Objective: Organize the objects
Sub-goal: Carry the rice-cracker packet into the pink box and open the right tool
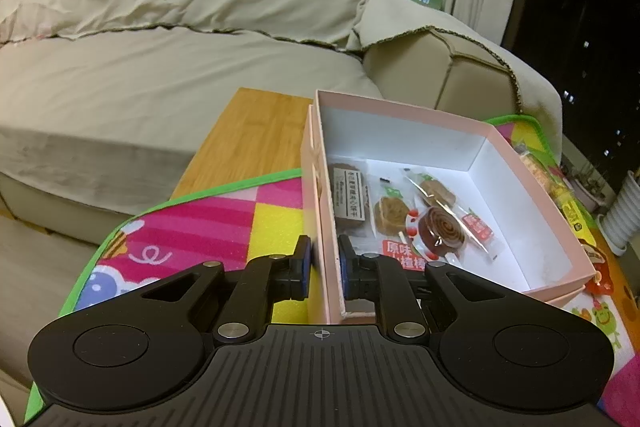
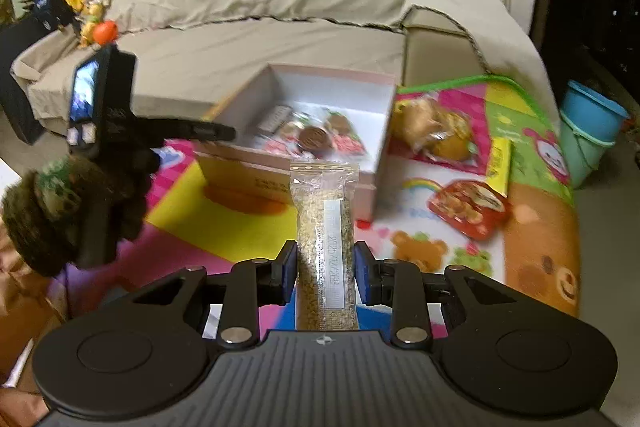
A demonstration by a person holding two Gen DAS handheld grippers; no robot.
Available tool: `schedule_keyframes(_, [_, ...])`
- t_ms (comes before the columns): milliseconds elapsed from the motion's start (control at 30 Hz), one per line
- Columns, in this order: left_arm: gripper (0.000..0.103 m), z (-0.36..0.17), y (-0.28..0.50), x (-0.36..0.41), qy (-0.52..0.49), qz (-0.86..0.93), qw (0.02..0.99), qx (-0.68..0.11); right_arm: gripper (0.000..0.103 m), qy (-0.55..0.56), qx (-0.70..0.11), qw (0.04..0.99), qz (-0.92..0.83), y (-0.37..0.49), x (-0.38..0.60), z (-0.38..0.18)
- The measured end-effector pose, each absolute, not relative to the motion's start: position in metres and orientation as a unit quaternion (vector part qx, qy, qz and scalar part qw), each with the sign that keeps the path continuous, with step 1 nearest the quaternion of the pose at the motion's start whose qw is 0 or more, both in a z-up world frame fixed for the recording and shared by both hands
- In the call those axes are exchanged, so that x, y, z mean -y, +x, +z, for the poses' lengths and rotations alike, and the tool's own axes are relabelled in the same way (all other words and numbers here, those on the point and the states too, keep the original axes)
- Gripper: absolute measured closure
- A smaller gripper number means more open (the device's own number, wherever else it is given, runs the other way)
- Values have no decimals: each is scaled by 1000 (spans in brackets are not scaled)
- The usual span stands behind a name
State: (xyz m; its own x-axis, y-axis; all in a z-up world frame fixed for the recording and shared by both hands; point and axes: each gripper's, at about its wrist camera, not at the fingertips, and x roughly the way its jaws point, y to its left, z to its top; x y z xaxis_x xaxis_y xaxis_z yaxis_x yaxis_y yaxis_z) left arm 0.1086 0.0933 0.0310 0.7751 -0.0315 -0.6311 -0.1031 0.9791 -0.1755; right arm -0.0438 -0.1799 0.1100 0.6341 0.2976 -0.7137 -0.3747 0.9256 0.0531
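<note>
The left tool (image 1: 324, 269) is clenched on the near left wall of the pink gift box (image 1: 532, 187), one finger outside the wall and one inside. The box stands open on a colourful play mat (image 1: 224, 223), its far left corner reaching over a wooden board (image 1: 248, 135) that lies under the mat's far edge, beside the beige sofa (image 1: 160, 67). Inside the box, along its near left part, lie a dark wrapped biscuit (image 1: 350, 197), two wrapped brown cakes (image 1: 390, 213), and a hawthorn roll lollipop (image 1: 442, 229) in clear wrap. The right tool (image 2: 325, 269) grasps a clear packet of grain (image 2: 325, 227) with a white date strip, held lengthwise between the fingers in front of the box's near wall. Toward the mat's right edge lie a bagged bread (image 2: 436, 131), a red snack pack (image 2: 470, 207) and a yellow stick pack (image 2: 500, 167). A blue bucket (image 2: 592, 131) stands beyond the mat's right edge.
</note>
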Motion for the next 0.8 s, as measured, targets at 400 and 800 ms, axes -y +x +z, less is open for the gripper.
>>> schedule_keyframes(400, [87,30,108,-93,-101,16,937,-333,74,-65,-336,923,176,95,132,133])
schedule_keyframes(800, [86,30,106,-94,-107,15,937,-332,48,-33,-344,932,108,128,182,97])
